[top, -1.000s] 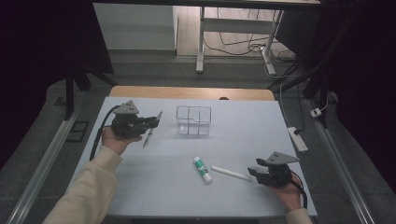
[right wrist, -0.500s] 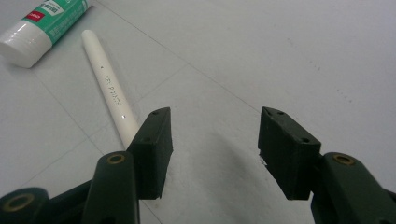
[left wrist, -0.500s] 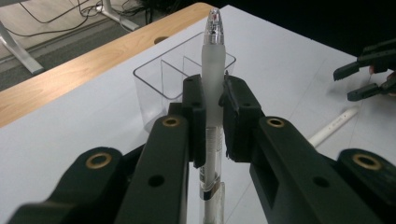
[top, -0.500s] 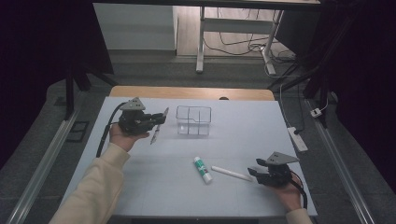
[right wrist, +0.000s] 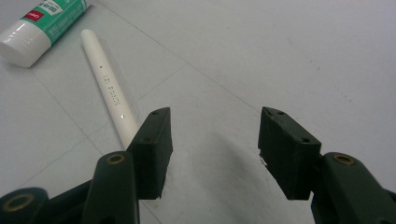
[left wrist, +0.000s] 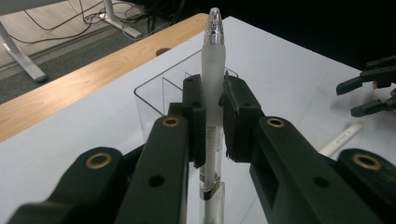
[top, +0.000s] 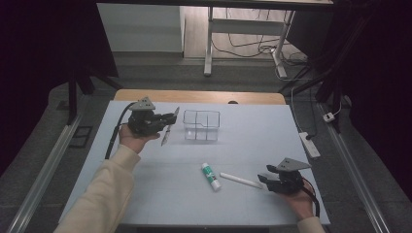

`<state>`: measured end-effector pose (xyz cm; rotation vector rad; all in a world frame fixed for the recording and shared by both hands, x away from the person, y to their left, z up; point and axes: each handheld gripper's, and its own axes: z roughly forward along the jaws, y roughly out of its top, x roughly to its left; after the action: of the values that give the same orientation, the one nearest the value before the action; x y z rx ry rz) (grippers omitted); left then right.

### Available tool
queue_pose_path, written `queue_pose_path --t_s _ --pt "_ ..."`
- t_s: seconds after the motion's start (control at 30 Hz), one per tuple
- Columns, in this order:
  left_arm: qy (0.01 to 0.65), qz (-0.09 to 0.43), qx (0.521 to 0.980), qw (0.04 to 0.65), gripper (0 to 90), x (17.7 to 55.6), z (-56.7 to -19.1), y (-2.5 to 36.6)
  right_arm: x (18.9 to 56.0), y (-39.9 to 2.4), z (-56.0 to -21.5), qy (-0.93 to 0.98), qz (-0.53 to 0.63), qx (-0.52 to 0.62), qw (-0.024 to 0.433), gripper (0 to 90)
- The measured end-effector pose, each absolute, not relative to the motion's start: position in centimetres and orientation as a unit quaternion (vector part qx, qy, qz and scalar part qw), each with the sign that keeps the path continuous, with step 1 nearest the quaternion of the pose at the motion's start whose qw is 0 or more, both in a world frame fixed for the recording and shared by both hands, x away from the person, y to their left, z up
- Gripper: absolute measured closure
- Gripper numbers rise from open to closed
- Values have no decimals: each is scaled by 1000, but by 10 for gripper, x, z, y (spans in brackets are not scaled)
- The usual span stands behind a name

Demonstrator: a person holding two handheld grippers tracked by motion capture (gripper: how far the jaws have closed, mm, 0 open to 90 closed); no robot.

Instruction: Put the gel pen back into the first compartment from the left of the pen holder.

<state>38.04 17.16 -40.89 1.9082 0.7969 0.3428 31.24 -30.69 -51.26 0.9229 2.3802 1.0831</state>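
My left gripper [top: 170, 119] is shut on a frosted white pen [left wrist: 212, 93] and holds it above the table, just left of a clear plastic divided box [top: 201, 125]. The pen [top: 168, 127] slants across the jaws, its clear tip up in the left gripper view. My right gripper [top: 265, 180] rests low at the front right, open, with nothing between its fingers [right wrist: 152, 149]. A white pen [right wrist: 108, 88] lies on the table just left of it, beside a green and white glue stick [top: 210, 175].
The white table top [top: 252, 131] has a wooden strip [top: 204, 96] along its far edge. A white power strip [top: 309, 144] lies at the right edge. Desk legs and cables stand on the floor beyond. The glue stick [right wrist: 42, 23] lies close to the white pen [top: 241, 180].
My left hand has carried the frosted pen a little up and to the right, closer to the clear box. The right hand has stayed where it was.
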Motion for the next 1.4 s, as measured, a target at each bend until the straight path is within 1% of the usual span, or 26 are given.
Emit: queue_pose_path --t_s 0.57,0.93,1.13,1.4 --pt "338 145 777 511 801 395 -403 163 313 -308 -513 843 384 327 185 438" --pt "336 146 774 516 801 406 -400 151 313 -308 -512 843 384 328 185 438" --pt "337 144 773 519 801 411 -400 146 312 -309 -511 838 381 339 197 412" --pt "343 140 765 527 801 422 -398 141 312 -310 -511 836 384 341 194 407"
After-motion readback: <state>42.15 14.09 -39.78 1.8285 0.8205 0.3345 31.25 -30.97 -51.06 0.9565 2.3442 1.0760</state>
